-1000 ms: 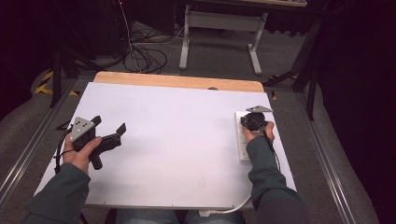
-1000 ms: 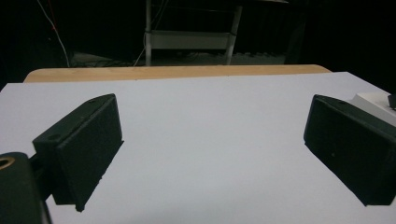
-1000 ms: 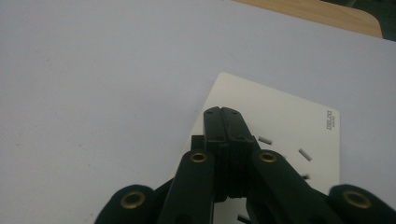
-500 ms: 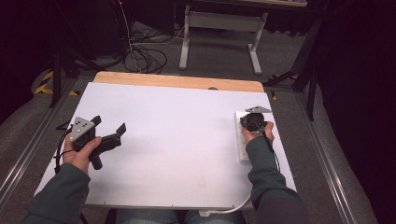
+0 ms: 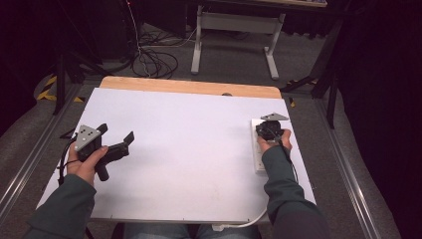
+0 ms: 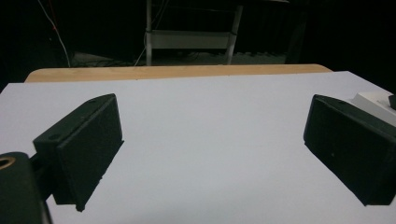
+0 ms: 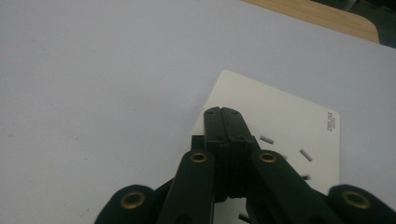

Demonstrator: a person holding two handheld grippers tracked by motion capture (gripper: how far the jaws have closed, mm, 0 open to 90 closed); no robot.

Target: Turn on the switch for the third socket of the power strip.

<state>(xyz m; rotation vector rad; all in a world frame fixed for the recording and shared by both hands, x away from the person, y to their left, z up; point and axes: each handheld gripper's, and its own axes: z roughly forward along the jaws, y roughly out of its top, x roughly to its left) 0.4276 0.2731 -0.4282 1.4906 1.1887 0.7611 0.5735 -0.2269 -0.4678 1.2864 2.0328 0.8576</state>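
The right tool point(image 5: 269, 130) is seen clenched, its jaws pressed flat together with nothing between them, poised over the far end of the white power strip point(image 7: 289, 126). The strip lies directly beneath that tool, at the right edge of the white surface point(image 5: 199, 149), with its slots just beside the closed tips. The left tool point(image 5: 115, 144) is held released, jaws wide apart, well away across the bare surface. For the step to be done well (a press on the strip, it is judged), the closed tips should be lowered squarely, without sliding the strip. Against the earlier frames, hardly any change is noted; both tools remain where they were.
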